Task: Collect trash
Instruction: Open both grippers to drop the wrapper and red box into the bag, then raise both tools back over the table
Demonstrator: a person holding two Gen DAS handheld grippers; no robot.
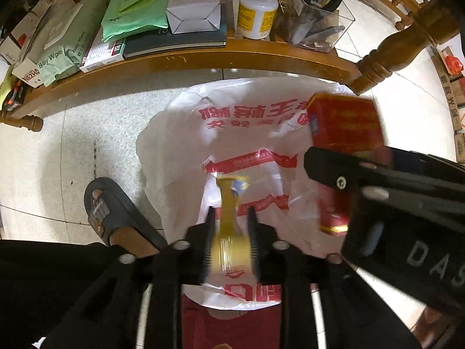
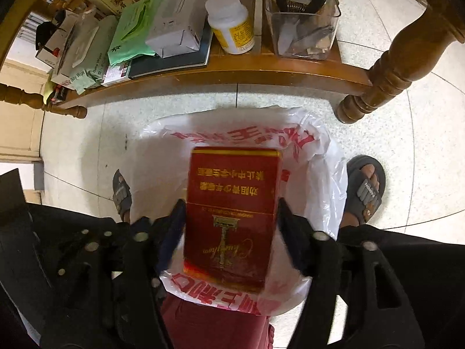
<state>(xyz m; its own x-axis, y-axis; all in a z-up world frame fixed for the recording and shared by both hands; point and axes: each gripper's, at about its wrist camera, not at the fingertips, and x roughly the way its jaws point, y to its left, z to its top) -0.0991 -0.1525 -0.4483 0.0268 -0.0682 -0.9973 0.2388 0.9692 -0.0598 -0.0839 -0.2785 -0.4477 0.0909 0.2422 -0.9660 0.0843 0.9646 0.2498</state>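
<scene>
A white plastic bag (image 1: 232,133) with red print lines a bin on the floor; it also shows in the right wrist view (image 2: 322,157). My left gripper (image 1: 231,218) is over the bag, its jaws close on both sides of a blurred yellow wrapper (image 1: 231,232). My right gripper (image 2: 231,221) holds a red cigarette box (image 2: 232,215) between its fingers above the bag. The box (image 1: 345,122) and the right gripper body also show in the left wrist view.
A wooden shelf edge (image 1: 203,58) runs just beyond the bag, loaded with wipe packs, books, a white box, a pill bottle (image 1: 257,8) and a clear holder. A turned table leg (image 1: 389,58) stands at the right. The person's sandalled feet (image 1: 116,212) flank the bag.
</scene>
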